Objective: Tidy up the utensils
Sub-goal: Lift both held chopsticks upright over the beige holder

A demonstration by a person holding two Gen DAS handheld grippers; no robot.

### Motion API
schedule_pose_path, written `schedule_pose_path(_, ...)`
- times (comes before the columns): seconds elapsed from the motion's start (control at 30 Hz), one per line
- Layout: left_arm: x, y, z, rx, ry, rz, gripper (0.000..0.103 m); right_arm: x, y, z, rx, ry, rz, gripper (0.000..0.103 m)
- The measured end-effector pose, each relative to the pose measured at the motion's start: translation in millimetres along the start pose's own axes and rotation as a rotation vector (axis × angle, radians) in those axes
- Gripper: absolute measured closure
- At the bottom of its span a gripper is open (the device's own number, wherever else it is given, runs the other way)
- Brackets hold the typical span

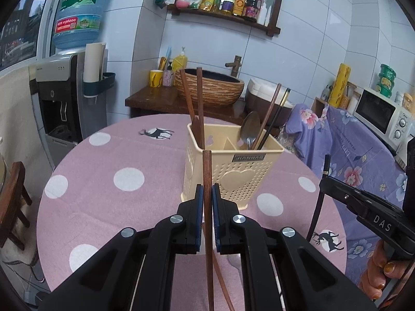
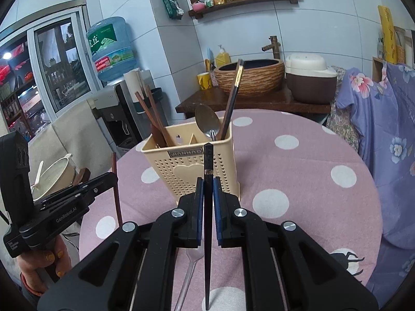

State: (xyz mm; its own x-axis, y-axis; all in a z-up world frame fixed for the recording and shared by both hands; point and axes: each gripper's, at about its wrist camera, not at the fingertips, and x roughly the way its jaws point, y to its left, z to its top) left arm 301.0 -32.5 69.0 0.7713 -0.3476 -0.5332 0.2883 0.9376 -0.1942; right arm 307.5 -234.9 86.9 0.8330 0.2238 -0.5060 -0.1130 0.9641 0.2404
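Our left gripper [image 1: 206, 197] clamps an upright brown wooden chopstick [image 1: 207, 171]; our right gripper [image 2: 206, 189] clamps a black one [image 2: 208, 160], both near the cream perforated utensil holder [image 1: 233, 173].

Even, soft indoor light fell with faint shadows; both views stayed sharp, bowing strongly toward dark corners.

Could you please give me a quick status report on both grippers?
Left gripper clamps brown chopstick. Right gripper clamps black chopstick. Holder ahead, unobstructed.
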Motion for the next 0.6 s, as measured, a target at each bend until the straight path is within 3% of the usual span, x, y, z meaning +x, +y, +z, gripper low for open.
schedule_pose_path(0.6,-18.3,1.2,14.7,0.01,-0.048,-0.038,0.095,-15.2,13.6,12.9,-0.049,-0.031,0.031,0.095)
